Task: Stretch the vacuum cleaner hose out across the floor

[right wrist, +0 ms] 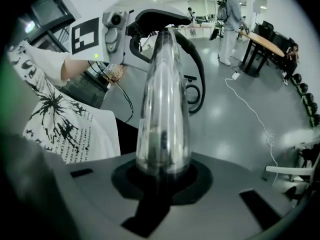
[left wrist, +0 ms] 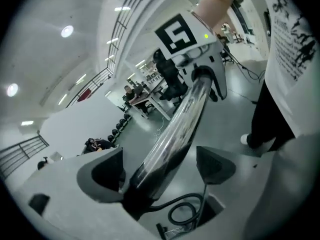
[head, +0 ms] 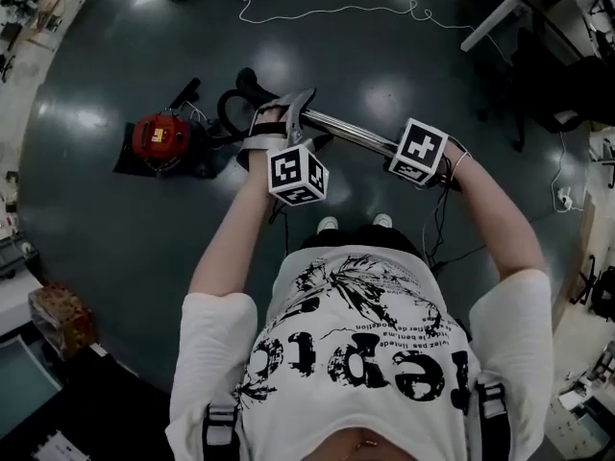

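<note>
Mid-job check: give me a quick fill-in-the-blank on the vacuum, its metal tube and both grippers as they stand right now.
1. The vacuum cleaner standing on the floor has a body coloured ____.
2. The right gripper is ____ on the metal tube.
3. The left gripper has its jaws ____, with the tube lying between them.
4. The loose cable on the floor beyond the vacuum cleaner is ____.

Missing words: red; shut; open; white

White black-printed T-shirt (head: 365,344), dark trousers (head: 357,242); left tool (left wrist: 157,170) and right tool (right wrist: 162,173) carry marker cubes (head: 298,174) (head: 418,152).
</note>
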The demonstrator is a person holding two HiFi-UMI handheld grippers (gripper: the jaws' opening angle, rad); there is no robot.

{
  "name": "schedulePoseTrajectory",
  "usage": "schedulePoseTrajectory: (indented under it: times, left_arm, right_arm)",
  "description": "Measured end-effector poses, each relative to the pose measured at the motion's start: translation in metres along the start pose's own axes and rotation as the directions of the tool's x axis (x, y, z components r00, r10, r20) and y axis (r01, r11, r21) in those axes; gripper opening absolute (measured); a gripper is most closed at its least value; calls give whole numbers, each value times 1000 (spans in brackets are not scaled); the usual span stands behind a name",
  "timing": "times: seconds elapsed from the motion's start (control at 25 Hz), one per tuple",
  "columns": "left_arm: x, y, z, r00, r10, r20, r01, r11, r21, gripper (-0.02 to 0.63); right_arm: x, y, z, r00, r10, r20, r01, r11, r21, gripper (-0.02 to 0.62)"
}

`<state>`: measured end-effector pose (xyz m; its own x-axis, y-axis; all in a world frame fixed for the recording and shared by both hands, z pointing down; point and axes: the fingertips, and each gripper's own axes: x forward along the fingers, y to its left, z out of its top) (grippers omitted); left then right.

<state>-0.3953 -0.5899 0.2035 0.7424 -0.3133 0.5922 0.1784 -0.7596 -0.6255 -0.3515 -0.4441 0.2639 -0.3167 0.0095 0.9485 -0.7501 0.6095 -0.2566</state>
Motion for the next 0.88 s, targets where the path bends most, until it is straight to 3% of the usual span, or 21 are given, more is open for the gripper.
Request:
schedulePoseTrajectory:
  times: [0.12,0.24,0.44,0.52,0.6,0.64,0.68,0.8,0.88]
  left_arm:
    - [12,-4,33,999,29,21,-31,995,98,453]
    - [20,-7,80,996,85,40,-92,977,191,378]
    - [48,-9,159,965,261,42,-257,894,367,258]
    - [64,-7,189,933,359,-4,-320,839,440,220]
    - [85,-1,221,877,479,-37,-378,735,562,130]
    - [97,-2,235,859,509,-52,-377,699,607,109]
    - [108,-6,249,857,510,-68,-359,689,630,104]
    - [134,-27,296,888,455,-61,-319,707,631,103]
    - [151,-38,325,905,421,-56,-300,727,618,103]
  right_arm:
    - [-13,10,-18,998,54,11,-55,998,38,60]
    - [-33,15,-43,995,100,26,-102,992,73,60]
    - [-71,3,-100,989,135,53,-141,984,113,60]
    - [-87,-2,-131,984,163,67,-170,978,122,61]
    - [-102,-12,-161,979,185,83,-195,972,135,61]
    - [-108,-18,-177,977,195,91,-206,968,144,62]
    - [-113,-22,-192,974,207,98,-220,964,153,63]
    - [-127,-31,-242,968,223,113,-240,957,165,71]
    - [-134,-43,-272,978,180,107,-195,967,161,71]
